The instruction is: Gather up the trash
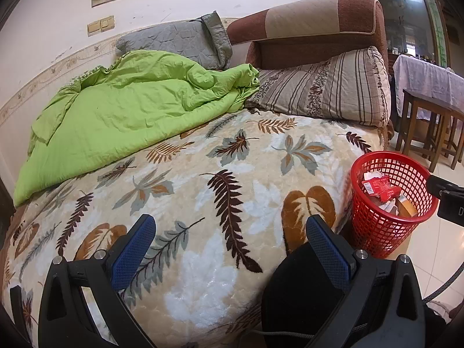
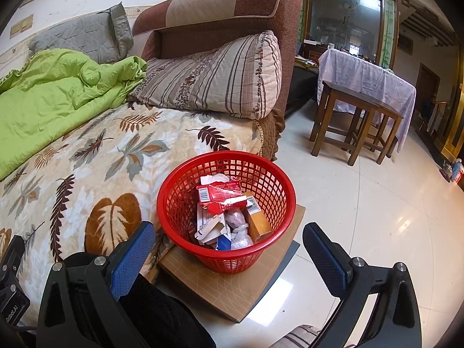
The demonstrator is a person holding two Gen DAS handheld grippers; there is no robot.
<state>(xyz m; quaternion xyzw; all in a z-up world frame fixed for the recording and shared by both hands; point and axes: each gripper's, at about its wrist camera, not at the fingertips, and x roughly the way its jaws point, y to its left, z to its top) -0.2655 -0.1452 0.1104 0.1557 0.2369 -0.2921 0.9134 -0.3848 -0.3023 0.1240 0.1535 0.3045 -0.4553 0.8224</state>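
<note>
Spread wide, both pairs of jaws, holding nothing. Left gripper: black frame, blue cross-hatched rubber pads, poised above the leaf-print blanket, plush and slightly glossy, cream ground with brown, rust and grey fronds. Right gripper: same black arms and blue textured pads, angled down toward the red basket.

Round, tapering, moulded in open plastic lattice with a smooth thick rim, that basket; standing on a flat tan board scored with a faint grid, itself on pale glossy floor tiles, hard against the edge of the bed. Inside, a heap of trash: a crumpled red wrapper with a barcode on top, an orange carton leaning at the right wall, torn white card, a knotted pale plastic bag, a blue scrap low down. Between the right jaws as framed, just ahead of the tips, not touching either pad. From the left wrist view, the same basket off to the right of the right-hand finger, clear of the jaws.

Further back: a rumpled lime-green quilt, soft and creased; a grey quilted pillow; a striped padded cushion leaning on a brown and beige upholstered armrest. Dark wooden stools before a table draped in pale lilac cloth.
</note>
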